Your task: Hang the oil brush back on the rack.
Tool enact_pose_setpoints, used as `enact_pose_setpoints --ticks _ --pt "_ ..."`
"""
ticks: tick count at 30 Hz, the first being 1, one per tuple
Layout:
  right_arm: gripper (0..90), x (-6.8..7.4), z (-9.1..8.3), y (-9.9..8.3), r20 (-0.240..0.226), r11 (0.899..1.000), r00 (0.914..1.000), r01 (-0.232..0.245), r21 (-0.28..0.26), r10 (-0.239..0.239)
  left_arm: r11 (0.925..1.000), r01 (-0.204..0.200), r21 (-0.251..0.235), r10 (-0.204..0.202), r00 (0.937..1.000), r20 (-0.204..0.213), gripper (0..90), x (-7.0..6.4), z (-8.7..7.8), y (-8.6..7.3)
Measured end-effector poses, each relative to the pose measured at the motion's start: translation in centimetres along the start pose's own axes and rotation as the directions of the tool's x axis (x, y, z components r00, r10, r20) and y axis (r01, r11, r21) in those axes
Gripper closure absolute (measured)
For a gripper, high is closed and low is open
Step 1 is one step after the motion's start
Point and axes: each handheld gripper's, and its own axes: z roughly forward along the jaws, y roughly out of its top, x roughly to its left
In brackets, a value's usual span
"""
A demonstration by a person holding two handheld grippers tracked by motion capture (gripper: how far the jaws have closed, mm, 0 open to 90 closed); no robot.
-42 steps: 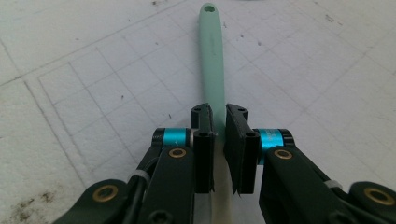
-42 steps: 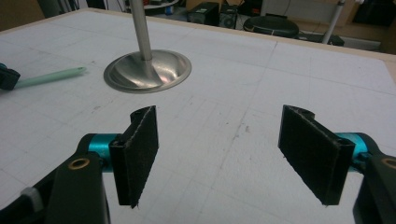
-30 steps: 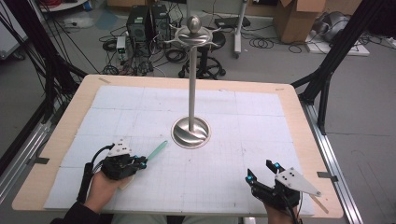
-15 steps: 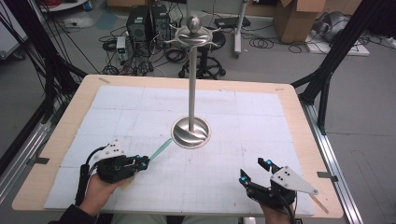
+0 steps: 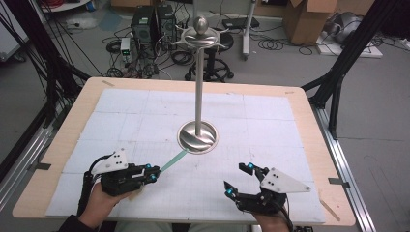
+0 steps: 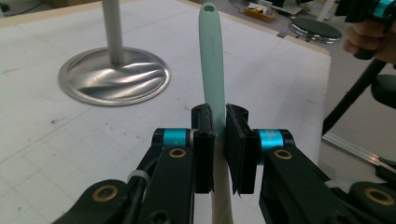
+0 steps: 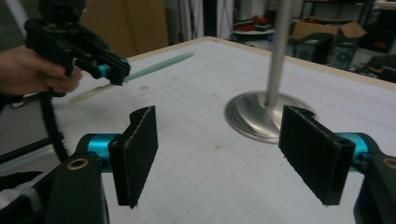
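Note:
My left gripper (image 5: 151, 172) is at the table's near left, shut on a long mint-green utensil handle (image 5: 173, 161). The handle points toward the round base (image 5: 197, 137) of a metal stand, and its tip ends just short of the rim. In the left gripper view the handle (image 6: 211, 60) rises between the closed pads (image 6: 203, 140), with a small hole at its far end and a cream lower part below the jaws. My right gripper (image 5: 238, 179) is at the near right, open, with nothing between its pads (image 7: 137, 154).
The stand's thin pole (image 5: 199, 87) rises from the table's middle to a ball-topped hook ring (image 5: 201, 30). A white gridded mat (image 5: 270, 125) covers the wooden table (image 5: 309, 111). Beyond the far edge the floor holds cables, computer cases and boxes.
The right gripper has slid left along the near edge. The left gripper has shifted slightly, and the green handle's tip has swung closer to the stand's base.

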Motion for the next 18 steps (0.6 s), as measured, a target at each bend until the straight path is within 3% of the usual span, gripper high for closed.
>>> enact_pose_setpoints --ticks 4,7,9,10,11,12,14,15,16,18 --pt "27.1 0.7 1.1 0.7 -0.102 1.0 0.9948 -0.001 -0.003 0.001 0.999 -0.042 -0.012 0.043 0.9975 0.057 81.2 -0.6 0.0 0.3" --pt "27.1 1.0 2.0 1.0 -0.178 1.0 0.9841 0.0 0.006 0.002 0.9974 -0.069 -0.02 0.071 0.9927 0.098 81.2 -1.1 0.0 0.5" --pt "27.1 1.0 2.4 1.1 -0.213 1.0 0.977 -0.006 0.009 0.008 0.9969 -0.076 -0.023 0.078 0.9916 0.104 81.2 -1.2 0.0 0.6" --pt "27.1 1.0 2.7 1.2 -0.237 1.0 0.9716 -0.008 0.006 0.009 0.996 -0.083 -0.035 0.087 0.9873 0.133 81.2 -1.5 0.0 0.8" --pt "27.1 1.0 2.7 1.2 -0.237 1.0 0.9716 -0.008 0.006 0.009 0.996 -0.083 -0.035 0.087 0.9873 0.133 81.2 -1.5 0.0 0.8" --pt "27.1 1.0 3.0 1.4 -0.265 1.0 0.9642 -0.009 -0.002 0.008 0.9948 -0.093 -0.043 0.098 0.9829 0.156 81.2 -1.7 0.0 0.9" --pt "27.5 1.0 3.2 1.5 -0.287 1.0 0.9578 -0.014 -0.007 0.011 0.9935 -0.101 -0.052 0.109 0.9769 0.184 81.2 -2.0 0.1 1.0" --pt "27.5 1.0 3.2 1.5 -0.287 1.0 0.9578 -0.014 -0.007 0.011 0.9935 -0.101 -0.052 0.109 0.9769 0.184 81.2 -2.0 0.1 1.0" --pt "30.8 1.0 3.4 1.7 -0.314 1.0 0.9492 -0.018 -0.003 0.016 0.9923 -0.108 -0.062 0.118 0.972 0.203 81.2 -2.2 0.1 1.1" --pt "31.0 1.1 3.6 1.8 -0.329 1.0 0.9441 -0.019 -0.004 0.017 0.9912 -0.114 -0.067 0.126 0.9675 0.219 81.2 -2.5 0.2 1.1"
